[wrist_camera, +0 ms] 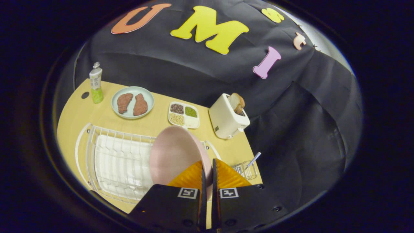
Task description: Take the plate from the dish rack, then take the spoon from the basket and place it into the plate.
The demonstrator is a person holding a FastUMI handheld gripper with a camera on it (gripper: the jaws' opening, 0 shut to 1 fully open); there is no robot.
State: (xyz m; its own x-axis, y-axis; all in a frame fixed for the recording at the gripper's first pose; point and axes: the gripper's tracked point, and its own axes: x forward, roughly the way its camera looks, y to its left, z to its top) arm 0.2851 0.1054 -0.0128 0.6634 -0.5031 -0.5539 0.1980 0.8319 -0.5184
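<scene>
A pink plate (174,155) stands on edge above the white wire dish rack (119,161), its rim caught between my two fingers. My gripper (208,166) is shut on that rim, the plate spreading out to the left of the fingers. The rack lies low on the wooden table (155,123), with a white ribbed tray inside it. To the right of the fingers sits a small wire basket (247,171), and a spoon (254,159) with a striped handle leans out of it.
Beyond the rack stand a pale green plate with two brown patties (132,102), a white divided tray of grains (183,115), a white toaster holding bread (228,118) and a green bottle (96,83). The table's right edge runs just past the basket.
</scene>
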